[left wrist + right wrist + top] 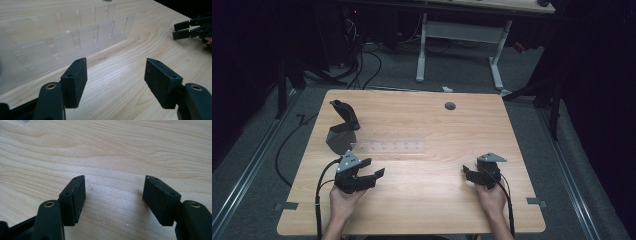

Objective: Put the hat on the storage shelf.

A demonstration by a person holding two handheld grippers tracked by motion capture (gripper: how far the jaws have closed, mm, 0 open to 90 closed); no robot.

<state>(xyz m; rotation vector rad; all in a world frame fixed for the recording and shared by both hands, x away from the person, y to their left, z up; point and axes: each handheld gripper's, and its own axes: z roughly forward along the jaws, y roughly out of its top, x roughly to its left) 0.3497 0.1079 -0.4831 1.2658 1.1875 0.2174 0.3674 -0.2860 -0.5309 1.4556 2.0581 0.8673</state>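
On the wooden table (422, 200), toward eight o'clock from its middle, the person's left hand (343, 200) holds the left gripper (374, 172) low over the wood, its jaws spread wide with nothing between them. In the left gripper view those two black pads stand far apart over bare wood grain. Toward four o'clock the right hand (492, 197) holds the right gripper (467, 172), and the right gripper view shows its jaws equally wide, with only the tabletop between the pads (75, 200). The two grippers are well apart, their jaws turned toward each other across the table's near half. Just past the left gripper, at about ten to eleven o'clock from the centre, lies a clear plastic rack (392, 142), a long see-through holder with two rows of slots. In the left gripper view the rack (70, 40) fills the upper left, and every slot that can be seen holds nothing; the far gripper's dark jaws appear at that view's right edge. At the rack's left end, touching or just beside it, stands a dark grey stand (342, 127) with a rounded base and a black upright arm tilted backward. A small round grey grommet (450, 105) sits in the tabletop at twelve o'clock, near the far edge. A black cable (319, 190) trails from the left gripper toward the near edge.
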